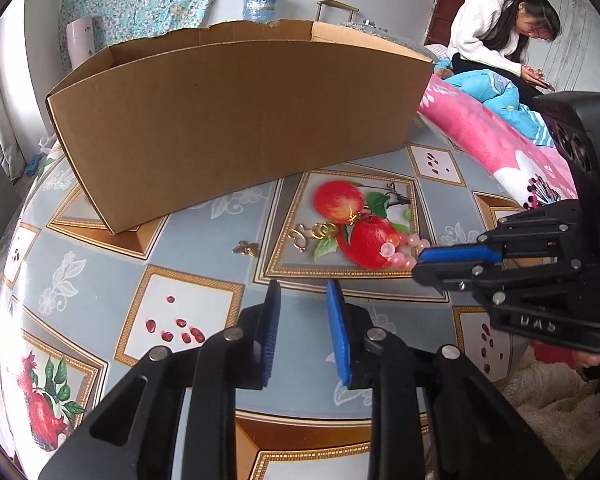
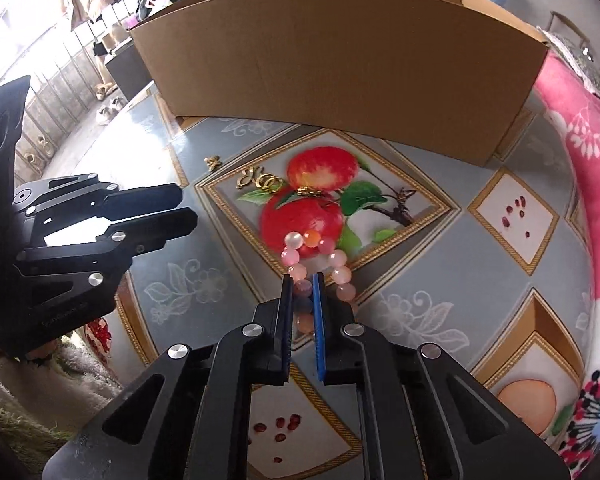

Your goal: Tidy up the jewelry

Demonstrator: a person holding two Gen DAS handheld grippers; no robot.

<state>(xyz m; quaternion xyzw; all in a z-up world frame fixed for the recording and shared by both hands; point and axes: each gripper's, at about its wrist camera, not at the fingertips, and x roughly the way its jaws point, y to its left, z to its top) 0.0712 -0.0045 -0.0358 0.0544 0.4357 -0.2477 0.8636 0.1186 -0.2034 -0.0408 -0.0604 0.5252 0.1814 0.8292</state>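
Note:
A pink bead bracelet (image 2: 334,261) lies on the fruit-print tablecloth (image 2: 420,240). My right gripper (image 2: 302,280) is shut on its near beads; in the left wrist view the right gripper (image 1: 417,261) reaches the bracelet (image 1: 398,249) from the right. Beyond it lie looped gold pieces (image 2: 262,179), also visible as gold pieces (image 1: 314,233), a small gold leaf charm (image 1: 245,248) and a gold clasp (image 1: 354,219). My left gripper (image 1: 303,294) is open above the cloth with nothing between its pads, a little nearer than the jewelry.
An open cardboard box (image 1: 228,120) stands on the far side of the table, right behind the jewelry. A pink flowered blanket (image 2: 572,152) lines the right edge. A person (image 1: 496,36) sits at the back right. A fluffy rug (image 2: 28,392) lies below the table.

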